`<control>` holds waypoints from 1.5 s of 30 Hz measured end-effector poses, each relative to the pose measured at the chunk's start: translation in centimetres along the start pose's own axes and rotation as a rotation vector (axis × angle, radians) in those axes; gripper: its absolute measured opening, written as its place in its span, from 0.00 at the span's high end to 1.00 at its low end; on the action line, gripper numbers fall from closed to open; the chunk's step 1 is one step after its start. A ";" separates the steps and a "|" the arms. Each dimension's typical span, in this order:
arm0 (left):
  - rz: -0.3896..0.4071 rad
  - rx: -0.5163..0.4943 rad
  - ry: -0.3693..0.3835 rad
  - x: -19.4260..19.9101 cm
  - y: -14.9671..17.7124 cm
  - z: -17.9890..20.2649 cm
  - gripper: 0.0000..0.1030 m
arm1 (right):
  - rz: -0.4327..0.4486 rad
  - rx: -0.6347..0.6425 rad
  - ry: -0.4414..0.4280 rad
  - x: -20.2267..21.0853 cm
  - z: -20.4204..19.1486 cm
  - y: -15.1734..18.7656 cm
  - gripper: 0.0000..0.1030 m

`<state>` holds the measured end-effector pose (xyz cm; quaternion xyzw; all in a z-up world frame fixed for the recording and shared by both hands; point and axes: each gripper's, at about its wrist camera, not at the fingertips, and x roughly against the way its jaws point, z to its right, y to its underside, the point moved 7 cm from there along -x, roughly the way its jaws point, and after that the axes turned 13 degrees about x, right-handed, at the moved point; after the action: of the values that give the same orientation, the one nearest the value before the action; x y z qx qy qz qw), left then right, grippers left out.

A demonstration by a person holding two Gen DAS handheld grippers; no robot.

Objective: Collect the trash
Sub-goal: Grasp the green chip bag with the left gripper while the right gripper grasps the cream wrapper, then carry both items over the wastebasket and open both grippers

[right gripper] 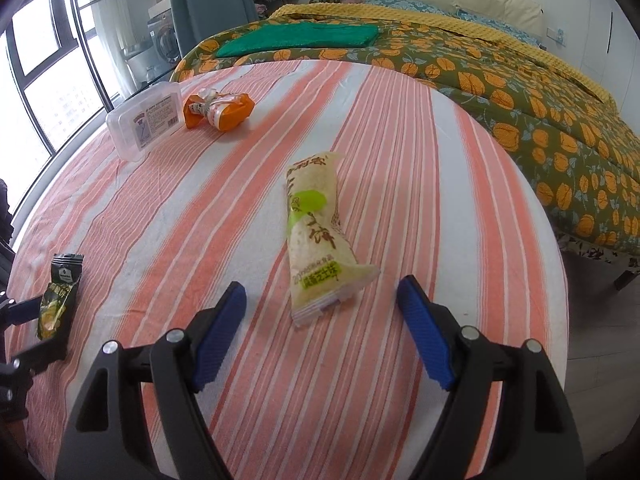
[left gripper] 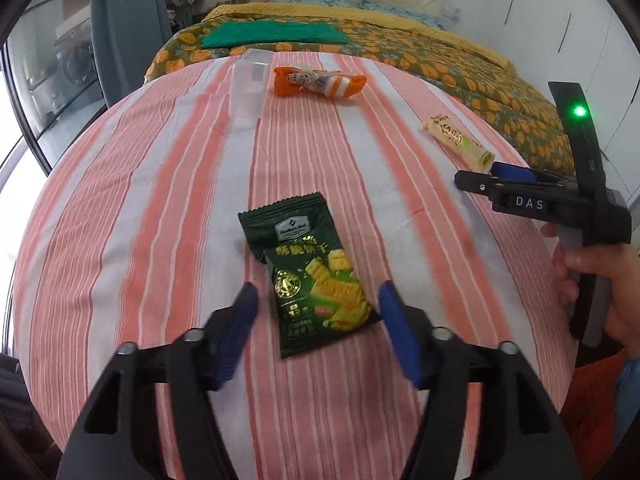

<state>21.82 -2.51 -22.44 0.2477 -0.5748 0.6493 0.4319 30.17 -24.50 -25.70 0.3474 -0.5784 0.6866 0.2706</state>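
A dark green snack packet (left gripper: 316,276) lies flat on the striped tablecloth (left gripper: 160,200), its near end between the blue pads of my open left gripper (left gripper: 318,294); it also shows in the right wrist view (right gripper: 58,300). A pale cream wrapper with green print (right gripper: 316,232) lies just ahead of my open right gripper (right gripper: 322,292); in the left wrist view this wrapper (left gripper: 456,140) lies beyond the right gripper (left gripper: 496,178). A crumpled orange and white wrapper (left gripper: 320,82) (right gripper: 218,110) lies at the far side.
A clear plastic box (right gripper: 144,120) (left gripper: 250,84) stands next to the orange wrapper. A bed with an orange-flowered quilt (right gripper: 500,80) and a green cloth (right gripper: 304,38) lies behind the table. Windows (right gripper: 40,80) are on the left.
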 end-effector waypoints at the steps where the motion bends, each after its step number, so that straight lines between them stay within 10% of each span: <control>1: -0.001 0.005 -0.002 -0.1 0.2 -0.2 0.31 | -0.002 0.003 0.005 0.0 0.0 0.0 0.25; 14: 0.016 -0.002 -0.053 -0.7 0.1 0.6 0.25 | -0.061 -0.007 -0.051 2.1 3.3 -1.2 0.26; 19: 0.028 0.019 -0.081 -0.6 -0.2 0.2 0.37 | -0.091 0.075 -0.052 0.8 1.2 -3.4 0.34; 25: 0.040 0.018 -0.094 -0.3 -0.3 0.0 0.55 | -0.115 0.024 -0.055 -0.9 0.4 -3.2 0.80; 30: 0.061 0.025 -0.053 0.9 -0.2 0.8 0.64 | -0.036 -0.049 -0.129 2.3 0.4 -1.8 0.83; 39: 0.039 -0.094 0.136 3.4 2.1 11.7 0.64 | 0.069 -0.135 -0.233 11.8 3.3 5.7 0.83; 45: -0.044 -0.218 0.255 2.8 5.6 21.3 0.64 | -0.008 -0.179 -0.041 13.0 10.8 13.6 0.83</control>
<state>11.90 -22.05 -18.50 0.1274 -0.5768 0.5995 0.5401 13.42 -38.05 -22.69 0.3384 -0.6414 0.6239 0.2913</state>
